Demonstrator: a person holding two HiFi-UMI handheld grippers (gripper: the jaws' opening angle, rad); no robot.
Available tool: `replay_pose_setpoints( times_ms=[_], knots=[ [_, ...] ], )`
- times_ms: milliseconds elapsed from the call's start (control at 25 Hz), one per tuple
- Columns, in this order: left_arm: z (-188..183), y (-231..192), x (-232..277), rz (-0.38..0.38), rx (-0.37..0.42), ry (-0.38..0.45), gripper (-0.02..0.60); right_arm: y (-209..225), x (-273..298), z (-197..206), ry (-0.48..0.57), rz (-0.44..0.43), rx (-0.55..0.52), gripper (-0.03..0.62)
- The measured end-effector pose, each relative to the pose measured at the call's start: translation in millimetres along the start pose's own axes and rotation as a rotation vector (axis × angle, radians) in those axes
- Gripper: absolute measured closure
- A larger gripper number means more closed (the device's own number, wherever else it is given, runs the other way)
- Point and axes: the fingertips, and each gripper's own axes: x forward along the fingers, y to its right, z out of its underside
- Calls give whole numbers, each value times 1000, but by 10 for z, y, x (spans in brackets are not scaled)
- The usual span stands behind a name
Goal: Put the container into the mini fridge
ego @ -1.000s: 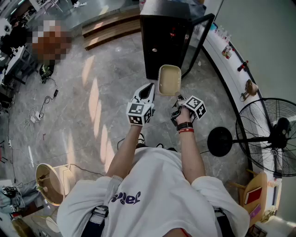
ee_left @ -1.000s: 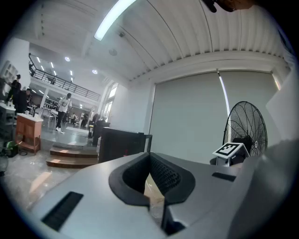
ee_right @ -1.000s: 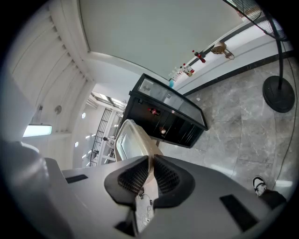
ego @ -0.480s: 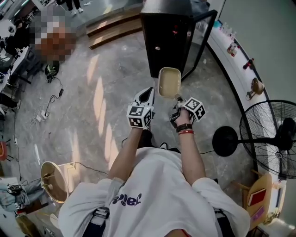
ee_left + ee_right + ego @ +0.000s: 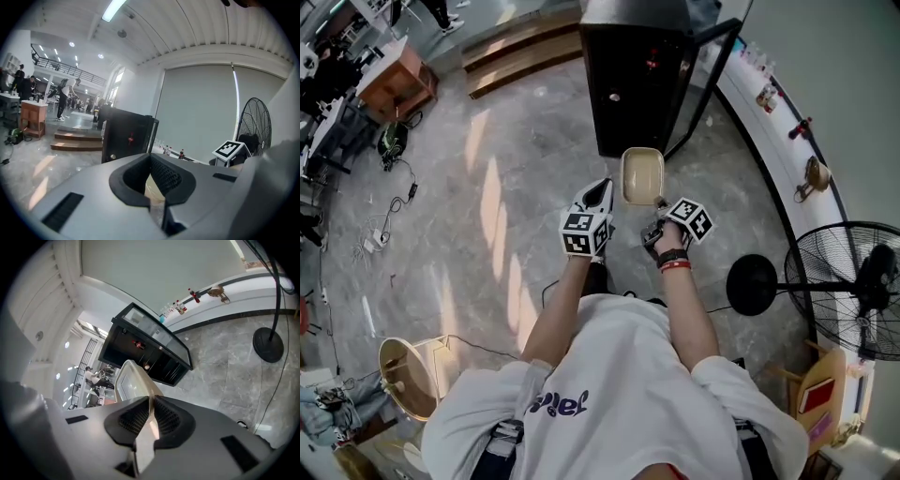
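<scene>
A beige, open-topped container [image 5: 642, 175] hangs in the air just in front of the black mini fridge [image 5: 637, 75], whose glass door [image 5: 705, 80] stands open to the right. My right gripper [image 5: 657, 201] is shut on the container's near rim; in the right gripper view the container [image 5: 129, 380] rises from between the pads [image 5: 168, 420], with the fridge [image 5: 140, 355] behind. My left gripper [image 5: 604, 187] floats just left of the container, jaws shut, holding nothing. The left gripper view looks at the fridge [image 5: 124, 138].
A standing fan [image 5: 853, 281] with a round black base [image 5: 752, 284] is at the right. A curved white ledge [image 5: 773, 131] with small bottles runs along the wall. Wooden steps [image 5: 520, 52] lie left of the fridge. Cables [image 5: 384, 225] trail over the marble floor.
Both grippers and the container have sunk a little and sit lower before the fridge. The right gripper's hold on the rim is unchanged.
</scene>
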Motion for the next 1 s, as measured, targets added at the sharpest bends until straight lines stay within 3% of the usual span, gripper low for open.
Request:
replay_pose_setpoints(
  times_ms=[240,440,1000],
  knots=[
    [-156,-473,395,5,-24,-20,561,-302,507,-118,-20,62,-90,546],
    [-348,-906,655,-1,-46,-13,561,-595,912,-178,-25,79,-101,546],
    [-632,-1613,1427,80,-61,-56,561,-1104,1735,-409,28,74,60,546]
  ],
)
